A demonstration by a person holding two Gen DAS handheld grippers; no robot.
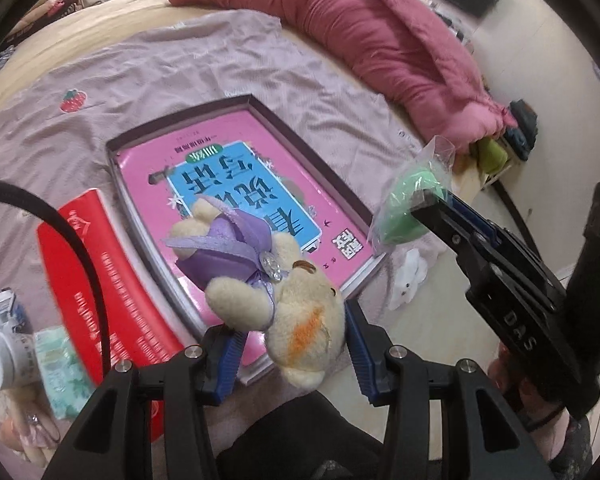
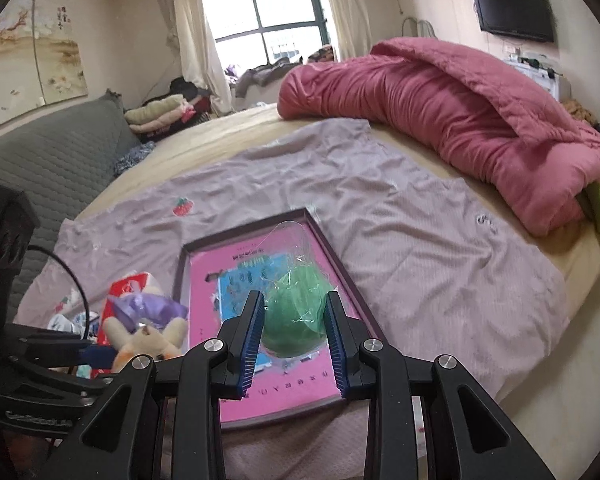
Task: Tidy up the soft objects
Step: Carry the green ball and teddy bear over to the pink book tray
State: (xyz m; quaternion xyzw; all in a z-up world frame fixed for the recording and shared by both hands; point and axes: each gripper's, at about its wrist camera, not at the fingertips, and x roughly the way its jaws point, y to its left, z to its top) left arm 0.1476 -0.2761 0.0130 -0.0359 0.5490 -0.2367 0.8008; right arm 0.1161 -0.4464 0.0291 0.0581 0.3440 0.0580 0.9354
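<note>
A cream teddy bear in a purple dress [image 1: 272,280] hangs over the box, and my left gripper [image 1: 296,340] is shut on its head. A green soft ball in a clear plastic bag [image 2: 294,324] sits between the blue pads of my right gripper [image 2: 294,300], which is shut on it. Both hover above a shallow dark-rimmed box [image 2: 328,250] lying on the bed, with a pink and blue book [image 1: 236,168] inside. In the left wrist view the right gripper [image 1: 424,204] comes in from the right with the green ball [image 1: 404,204]. The right wrist view shows the bear [image 2: 148,338] at lower left.
A lilac cloth with a strawberry patch [image 1: 74,100] covers the bed under the box. A red packet [image 1: 100,280], a tissue pack [image 1: 60,368] and a white bottle [image 1: 0,360] lie left of the box; a small white cloud plush [image 1: 410,276] lies right. A rolled pink quilt [image 2: 460,108] spans the far side.
</note>
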